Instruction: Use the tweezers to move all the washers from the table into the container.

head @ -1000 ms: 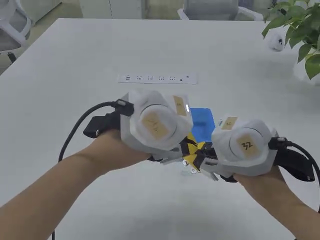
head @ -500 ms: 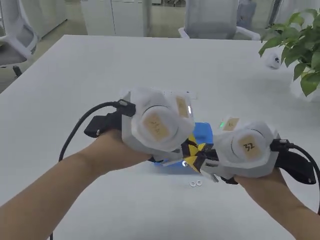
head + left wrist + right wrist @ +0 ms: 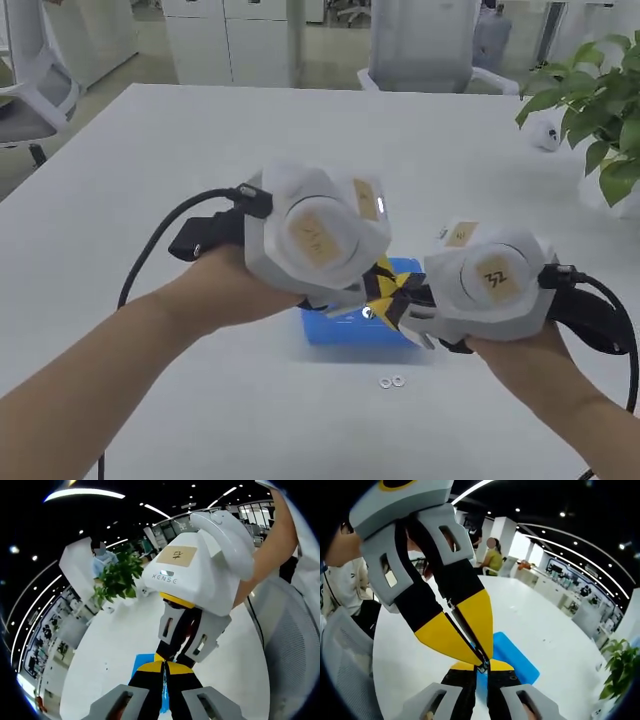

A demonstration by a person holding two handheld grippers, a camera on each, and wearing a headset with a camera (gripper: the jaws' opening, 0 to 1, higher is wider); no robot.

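Above the white bench (image 3: pixel 180 130), the left tongs (image 3: pixel 165 670) are clenching the thin tweezers (image 3: pixel 465 624), whose tip is reaching the right tongs (image 3: pixel 481 670). Those jaws are standing almost together around it, though whether they are gripping cannot be told. Both are hovering over the blue container (image 3: pixel 345 328), while two washers (image 3: pixel 392 381) are lying side by side on the bench just beside it, toward the person.

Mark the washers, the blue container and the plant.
washers (image 3: pixel 386 382), head view, left washer's ring
blue container (image 3: pixel 340 332), head view, front wall
plant (image 3: pixel 585 95), head view, a leaf
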